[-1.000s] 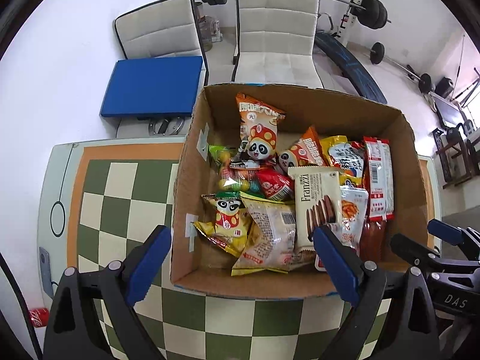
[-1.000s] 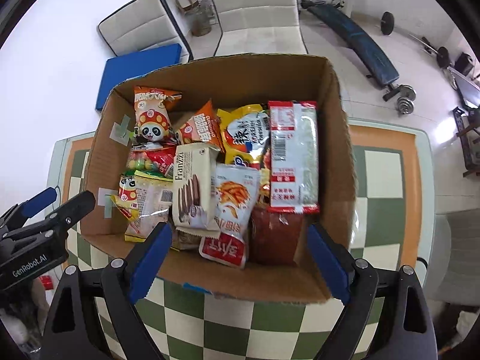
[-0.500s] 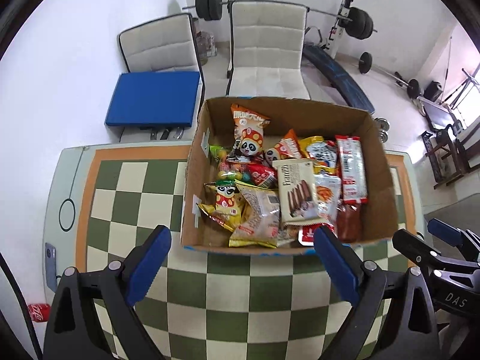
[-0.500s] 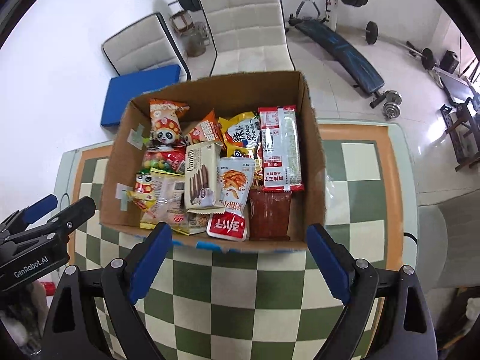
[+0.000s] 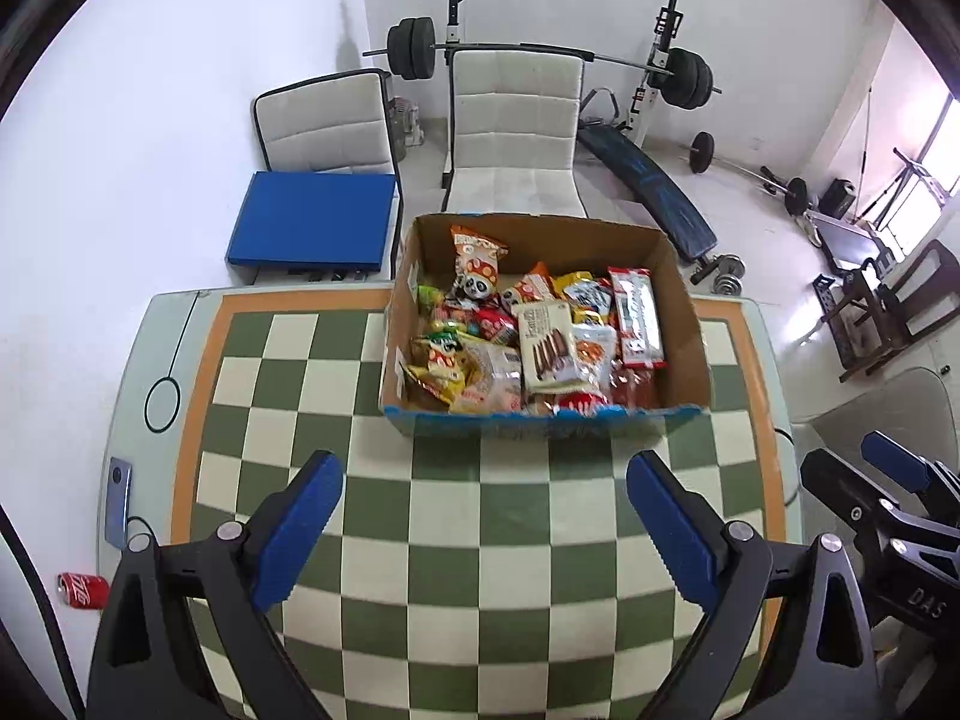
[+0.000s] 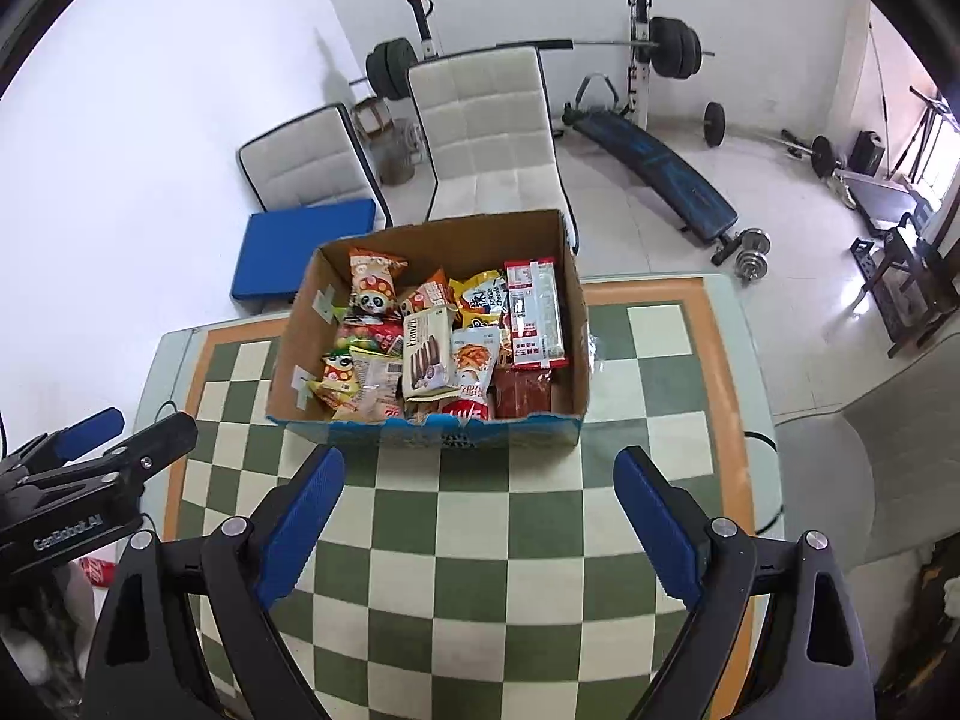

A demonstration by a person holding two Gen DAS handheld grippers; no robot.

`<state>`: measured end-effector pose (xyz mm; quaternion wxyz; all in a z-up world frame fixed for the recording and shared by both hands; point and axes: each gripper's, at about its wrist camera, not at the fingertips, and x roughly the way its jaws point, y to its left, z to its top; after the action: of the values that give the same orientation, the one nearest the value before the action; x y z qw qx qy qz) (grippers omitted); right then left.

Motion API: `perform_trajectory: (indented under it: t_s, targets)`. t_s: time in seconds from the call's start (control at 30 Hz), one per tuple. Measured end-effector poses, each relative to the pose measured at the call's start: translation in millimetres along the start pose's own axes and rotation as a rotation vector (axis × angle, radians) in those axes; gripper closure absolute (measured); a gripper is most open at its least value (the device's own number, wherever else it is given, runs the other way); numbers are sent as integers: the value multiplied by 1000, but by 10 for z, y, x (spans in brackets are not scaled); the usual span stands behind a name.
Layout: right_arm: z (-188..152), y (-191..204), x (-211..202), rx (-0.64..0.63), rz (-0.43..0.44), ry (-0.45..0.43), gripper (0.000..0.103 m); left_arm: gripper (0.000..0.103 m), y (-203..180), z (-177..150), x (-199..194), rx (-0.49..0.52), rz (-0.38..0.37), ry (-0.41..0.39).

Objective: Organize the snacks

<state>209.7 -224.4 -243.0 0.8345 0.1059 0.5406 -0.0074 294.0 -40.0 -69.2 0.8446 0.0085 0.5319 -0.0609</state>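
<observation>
Both tongs, left tongs (image 5: 485,507) and right tongs (image 6: 479,501), hang wide and empty before the snack box (image 5: 543,420); packing seems finished.

One box (image 5: 684,324), two chairs (image 5: 516,120)

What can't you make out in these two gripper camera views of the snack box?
- Lower snack layers in the cardboard box: both views, covered by the top packets such as the Franzzi biscuit pack.
- Print on the box's near wall: right wrist view, blurred and too steep to read.
- Red can on the floor: left wrist view, label too small; mostly hidden behind the left gripper in the right wrist view.
</observation>
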Motion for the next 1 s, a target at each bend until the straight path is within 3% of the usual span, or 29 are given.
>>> perform_trajectory:
  t_s: [0.33,0.63,1.0]
  targets:
    - [-434,89,-735,-13,17,-28,9,6,5,-313,-497,-14,-19,1]
    - [-611,141,-1220,-19,-8,-95,9,6,15,-474,-850,-20,-26,-27]
    - [-712,156,-1473,-27,-25,-123,8,6,33,-483,-925,-29,2,-80]
